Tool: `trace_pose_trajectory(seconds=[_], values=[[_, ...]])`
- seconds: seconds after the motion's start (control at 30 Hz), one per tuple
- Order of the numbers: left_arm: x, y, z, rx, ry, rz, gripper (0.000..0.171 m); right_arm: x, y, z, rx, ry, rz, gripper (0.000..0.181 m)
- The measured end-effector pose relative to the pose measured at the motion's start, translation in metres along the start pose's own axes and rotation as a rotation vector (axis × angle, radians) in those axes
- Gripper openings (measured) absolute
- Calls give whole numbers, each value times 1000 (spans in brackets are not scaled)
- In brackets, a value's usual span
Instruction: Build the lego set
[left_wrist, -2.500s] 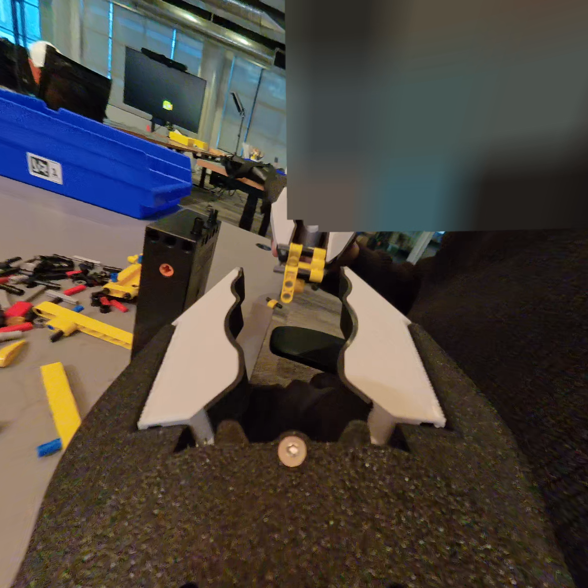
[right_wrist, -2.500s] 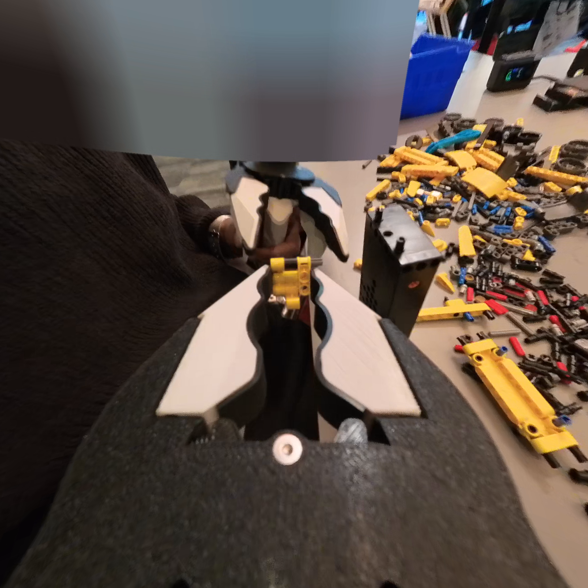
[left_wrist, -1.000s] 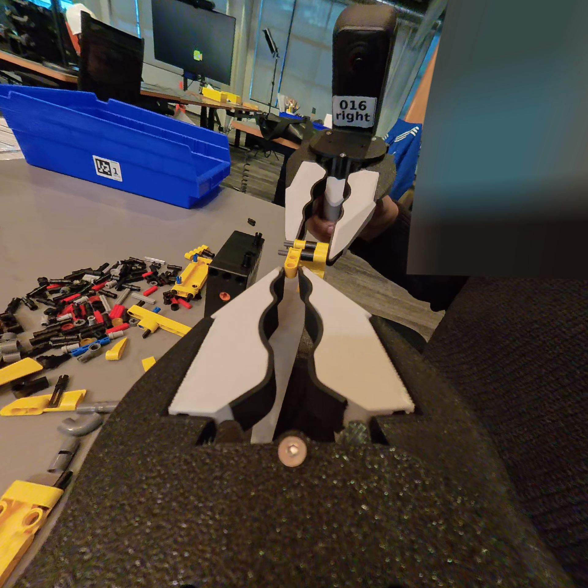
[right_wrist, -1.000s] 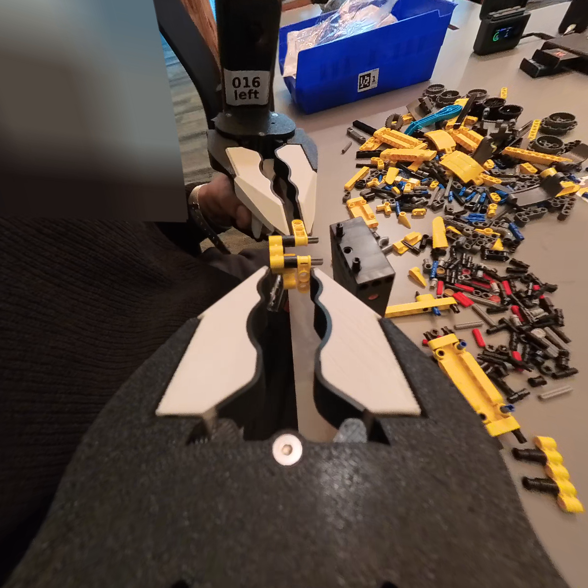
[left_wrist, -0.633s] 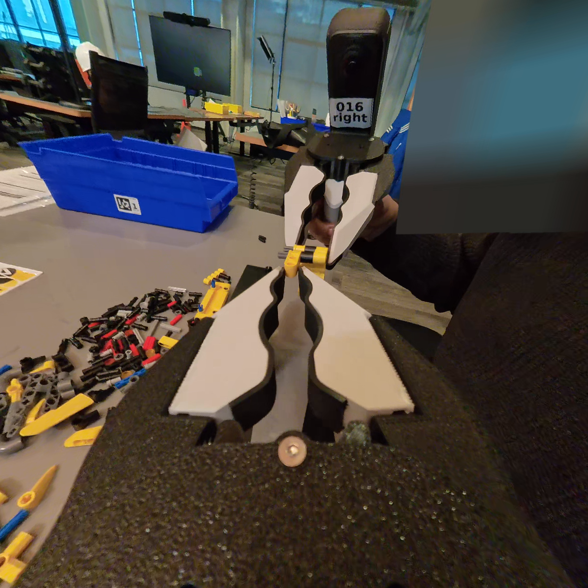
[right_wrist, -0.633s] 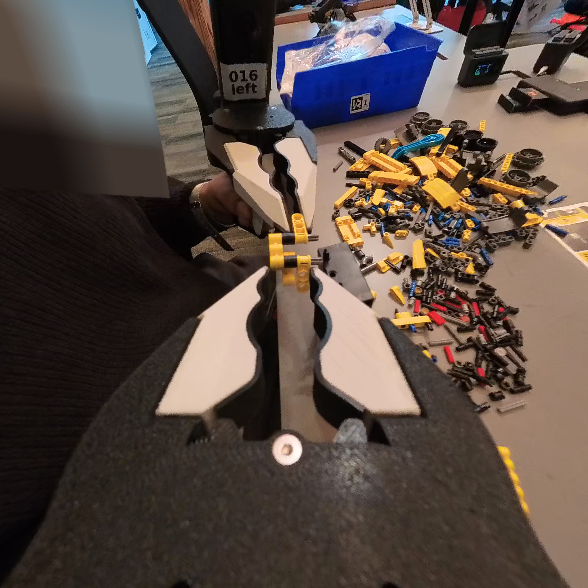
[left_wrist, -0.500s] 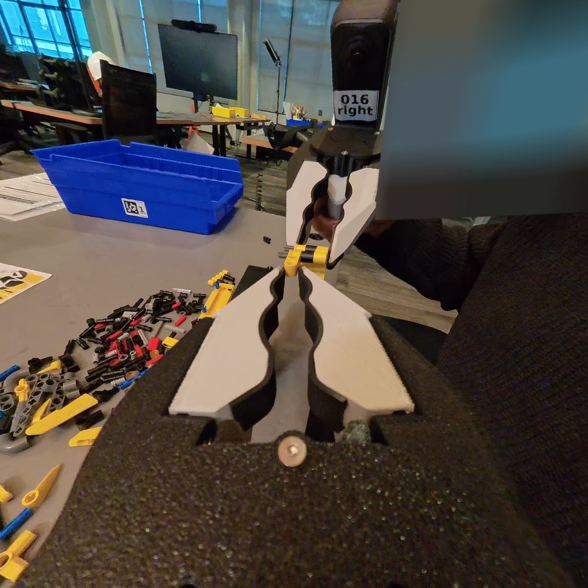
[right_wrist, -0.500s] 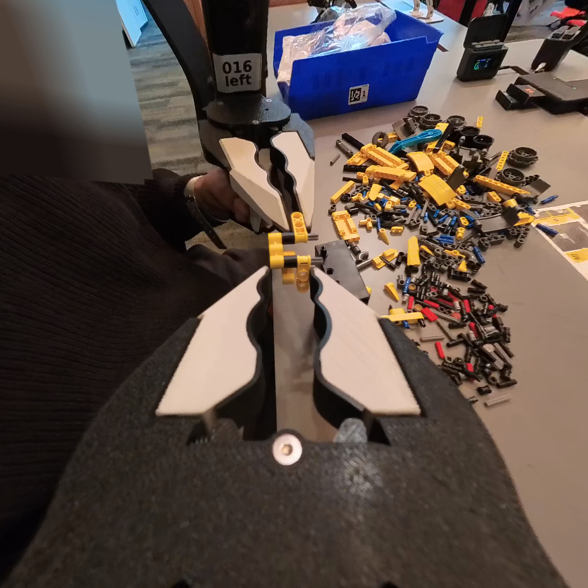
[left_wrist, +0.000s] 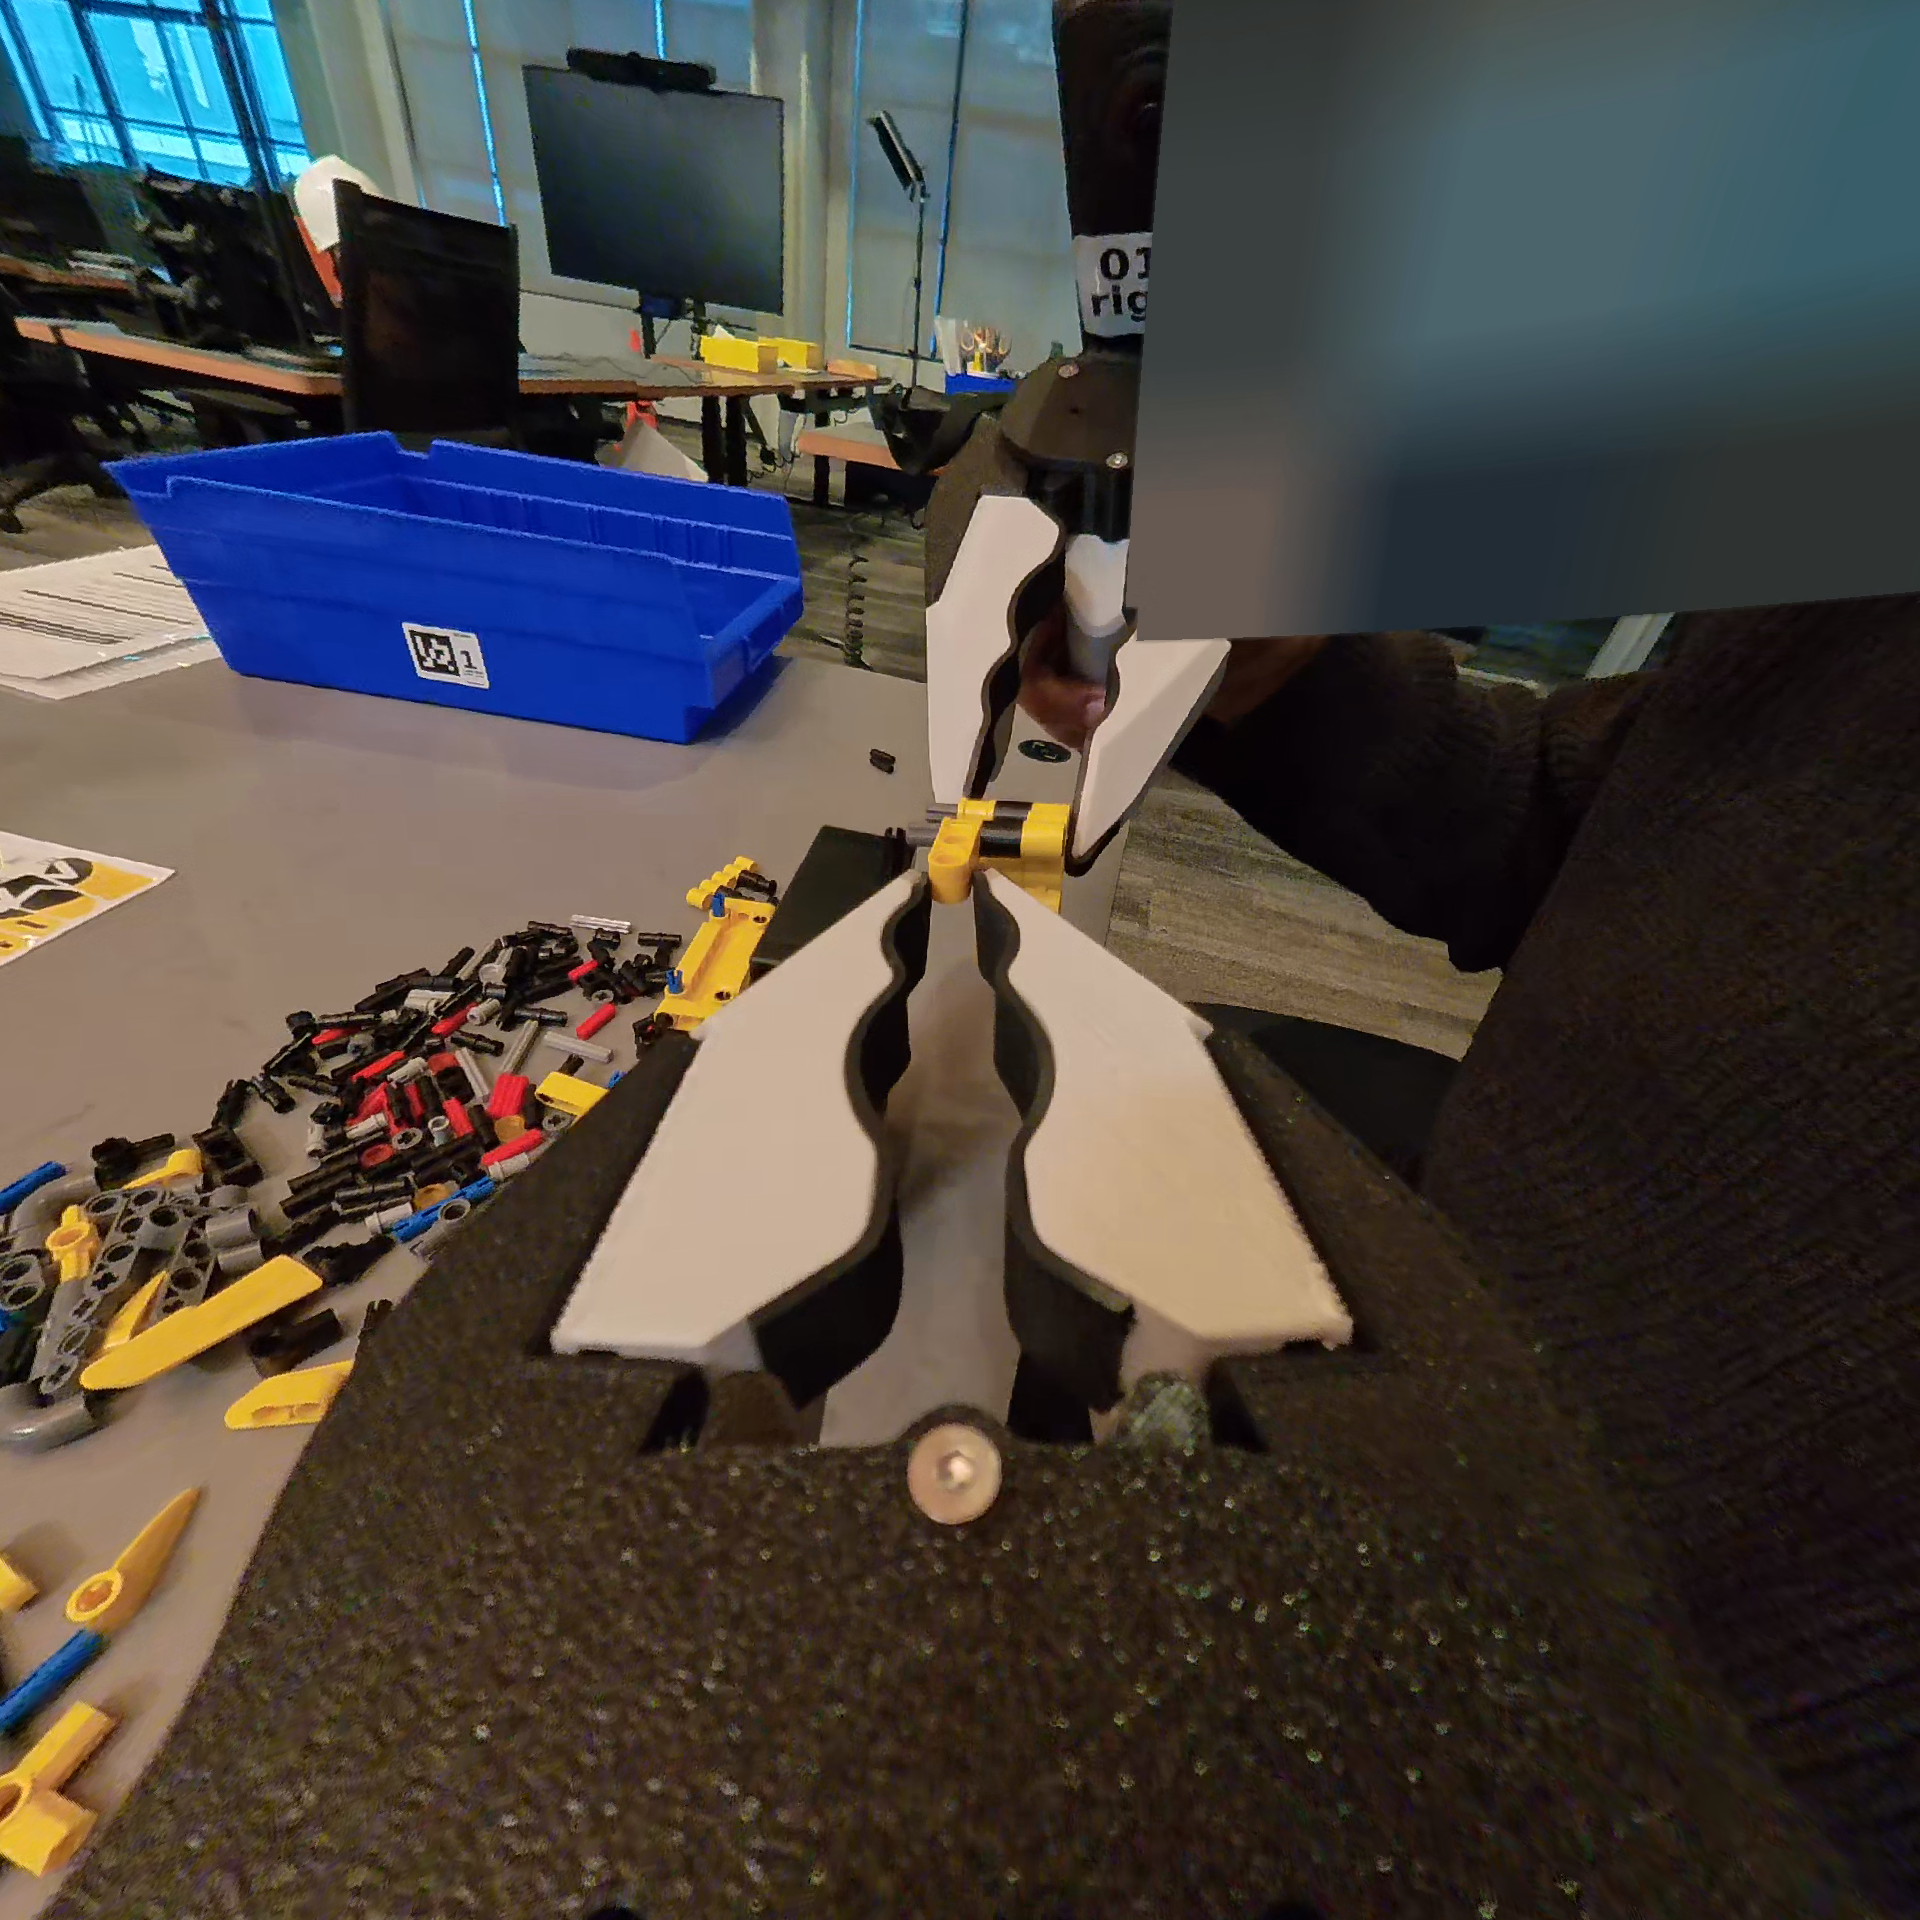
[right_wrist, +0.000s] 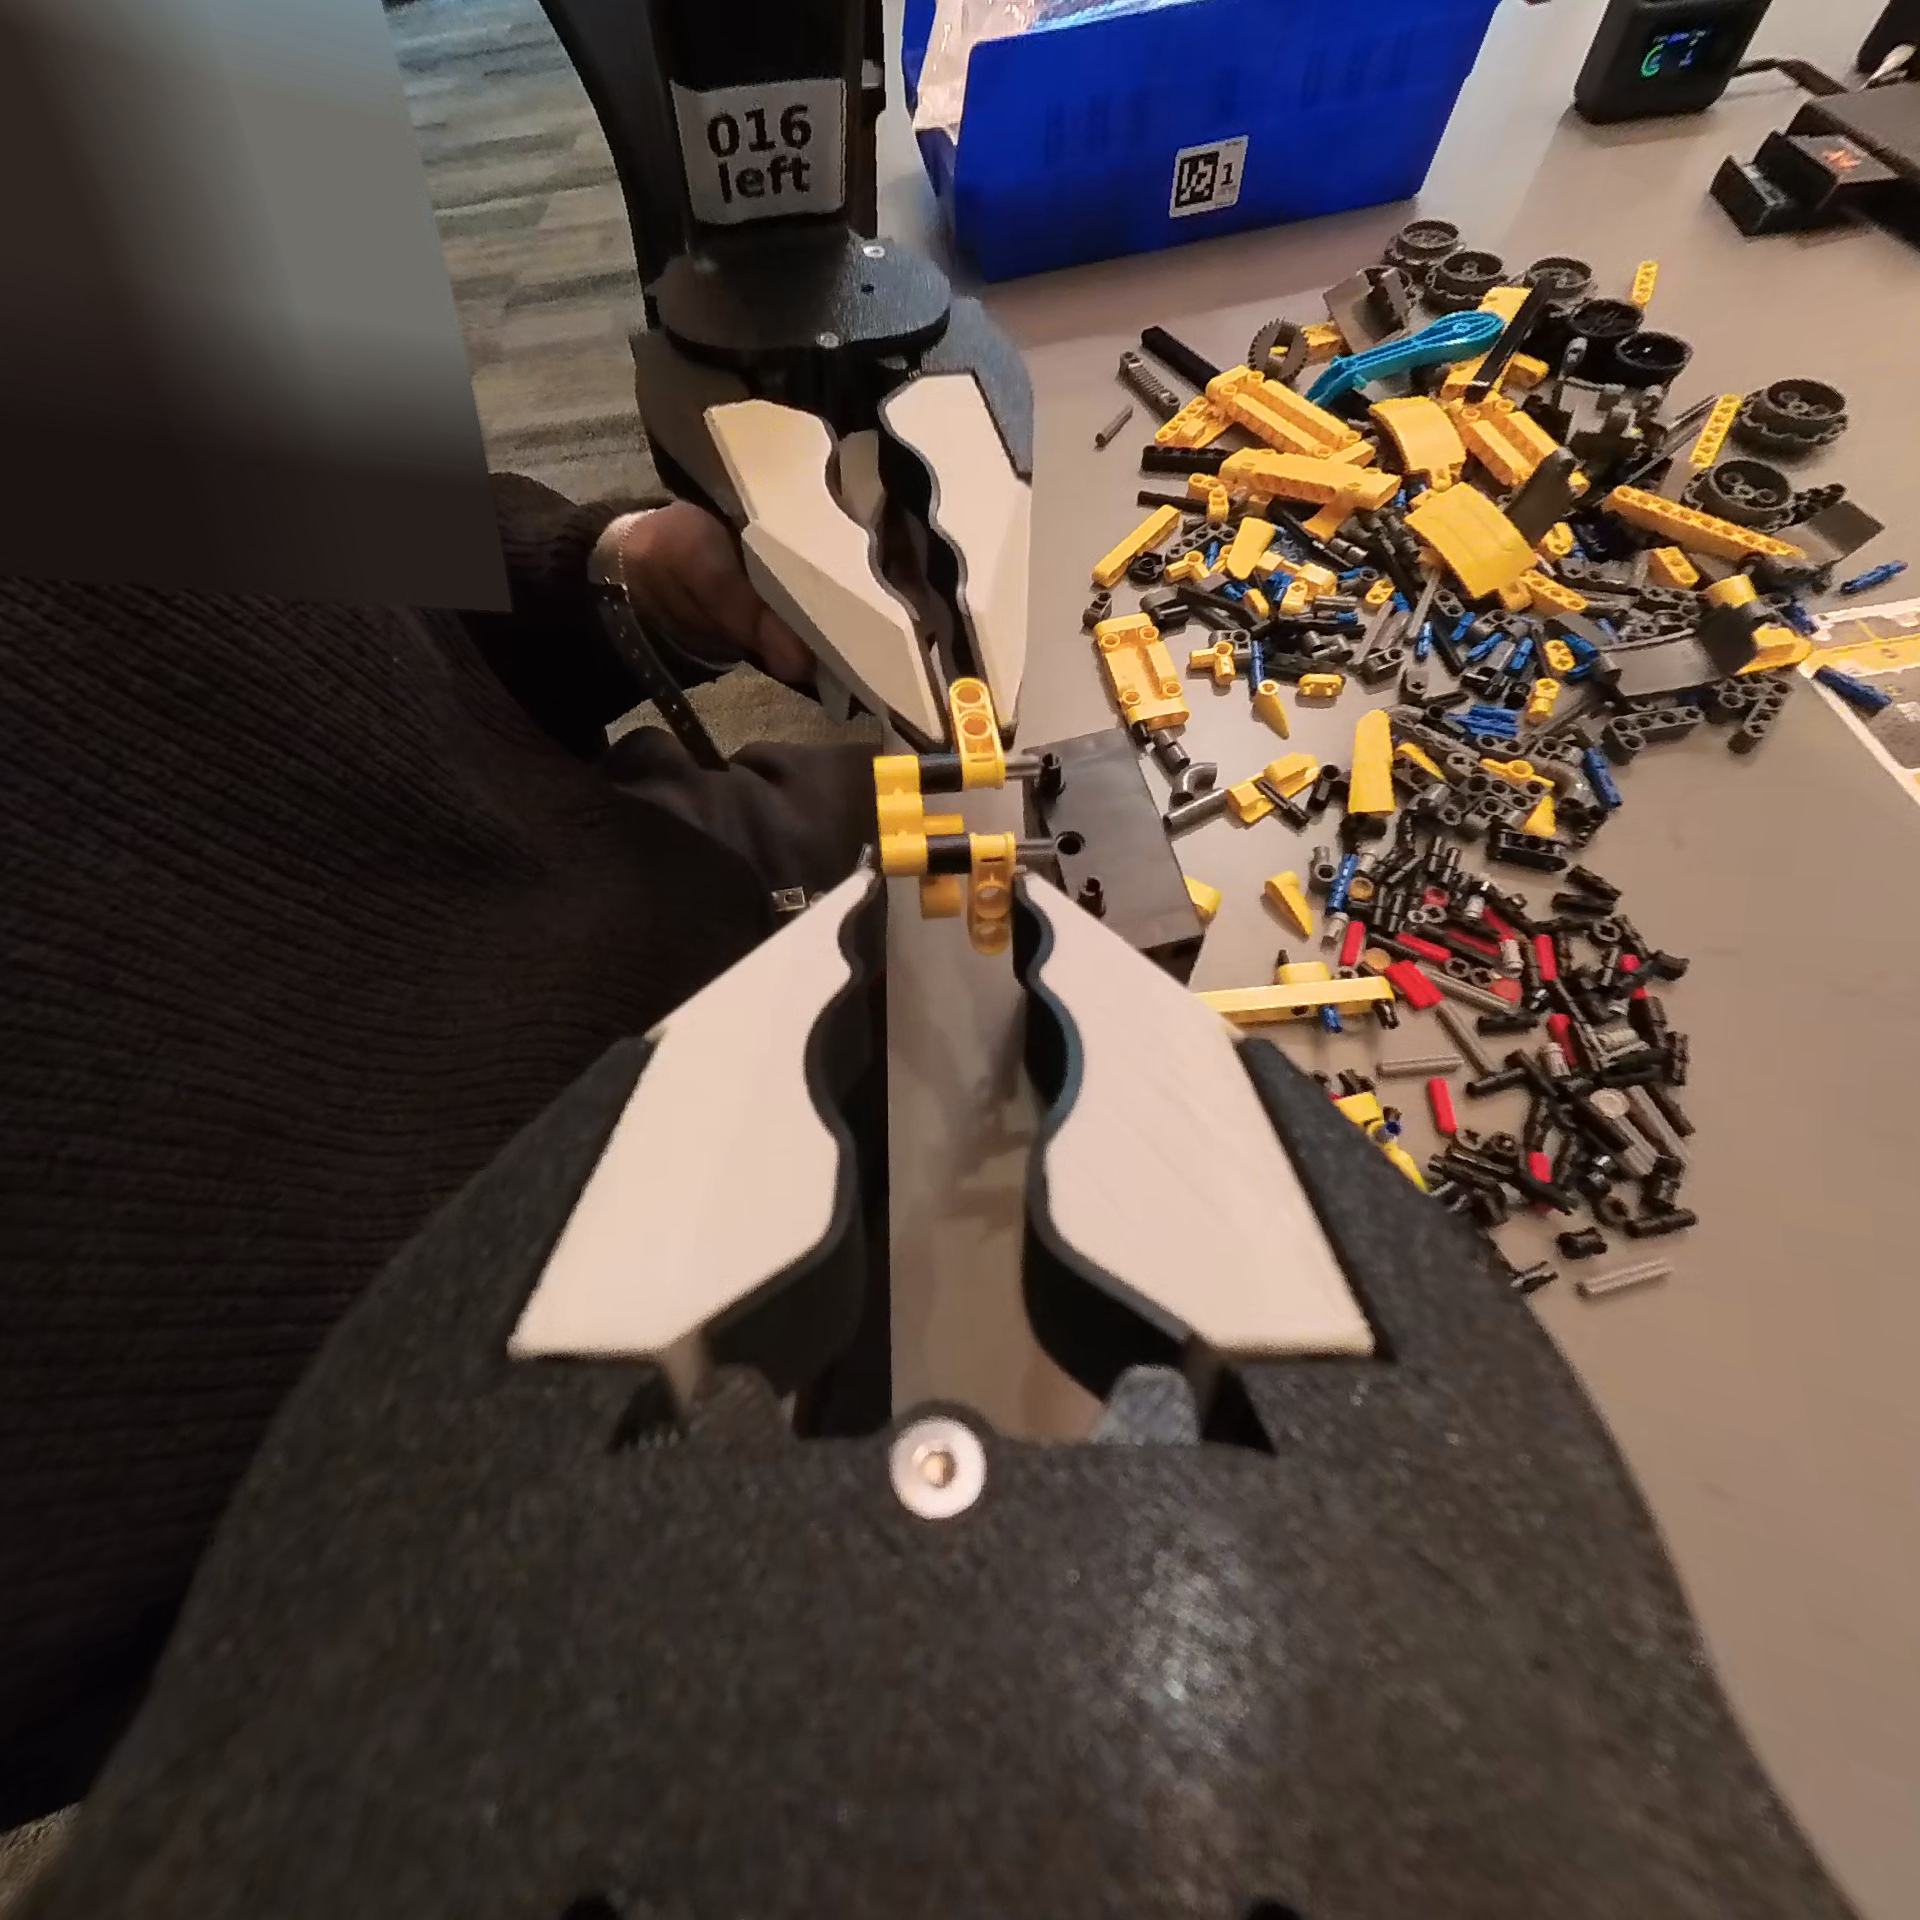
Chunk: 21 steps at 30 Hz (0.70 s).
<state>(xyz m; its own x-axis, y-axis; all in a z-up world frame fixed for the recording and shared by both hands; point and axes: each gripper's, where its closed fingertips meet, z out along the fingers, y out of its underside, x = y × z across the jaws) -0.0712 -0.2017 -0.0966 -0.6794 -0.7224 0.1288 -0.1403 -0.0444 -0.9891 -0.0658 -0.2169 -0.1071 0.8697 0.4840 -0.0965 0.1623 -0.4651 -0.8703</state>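
A small yellow assembly (left_wrist: 1003, 836) of short beams joined by black pins hangs in the air between both grippers. My left gripper (left_wrist: 951, 881) is shut on one yellow beam end. My right gripper (right_wrist: 945, 883) is shut on the opposite yellow end of the assembly (right_wrist: 914, 805). The grippers face each other tip to tip, above the table's near edge. The left gripper (right_wrist: 961, 717) shows from the front in the right wrist view, held by a hand. The right gripper (left_wrist: 1029, 826) shows in the left wrist view.
A black box (right_wrist: 1112, 831) lies on the grey table (left_wrist: 416, 810) just beyond the grippers. Loose yellow, black, red and blue pieces (right_wrist: 1455, 644) spread beside it. A blue bin (left_wrist: 468, 582) stands farther back. A person's dark sleeve (right_wrist: 312, 883) fills the near side. My two grippers' fingertips are within a few centimetres of each other.
2.5 s ago my left gripper was open and apart from the assembly; it has since shut on it. In the last second both grippers hold it together, with only slight drift.
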Motion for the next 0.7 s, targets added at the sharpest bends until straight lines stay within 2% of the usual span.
trace_pose_trajectory(seconds=[0.7], values=[[-1,5,4,-61,-26,41,7,3,7,-2,-104,44,-36,24]])
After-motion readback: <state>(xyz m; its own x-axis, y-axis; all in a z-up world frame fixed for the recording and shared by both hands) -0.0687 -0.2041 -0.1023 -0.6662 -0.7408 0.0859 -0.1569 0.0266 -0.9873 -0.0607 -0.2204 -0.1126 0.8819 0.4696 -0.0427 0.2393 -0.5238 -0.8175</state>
